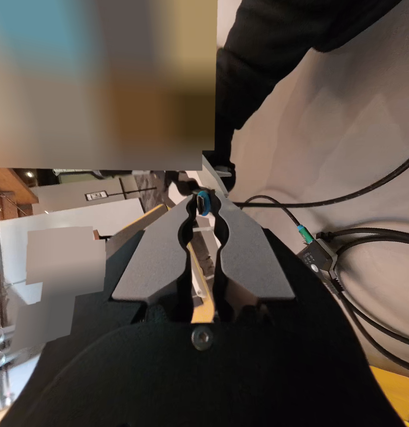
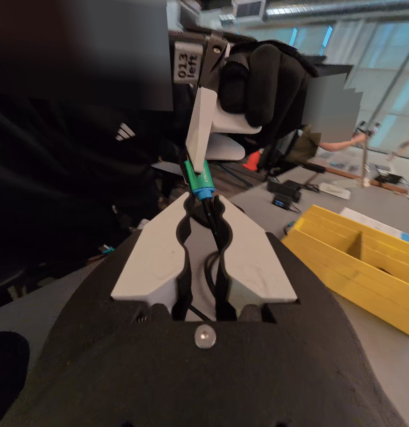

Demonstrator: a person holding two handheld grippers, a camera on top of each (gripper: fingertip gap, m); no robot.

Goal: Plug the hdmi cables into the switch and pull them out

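Observation:
My left gripper [image 1: 202, 198] is shut on a green HDMI plug; its metal end and blue collar [image 1: 203, 205] face the camera. In the right wrist view the left gripper's white finger [image 2: 199, 129] lies across that green plug [image 2: 199, 179], held in the air. My right gripper [image 2: 202, 196] is closed around the same black cable [image 2: 212, 223] just below the blue collar. The black HDMI switch [image 1: 316, 256] lies on the table to the right, with another green plug [image 1: 305, 236] in it and black cables [image 1: 372, 235] at its far side.
A yellow divided bin [image 2: 349, 256] stands on the table at the right. A black-gloved hand [image 2: 263, 76] holds the left gripper. A black sleeve [image 1: 256, 69] reaches in from the top. Small black devices [image 2: 284, 194] and other people are farther off.

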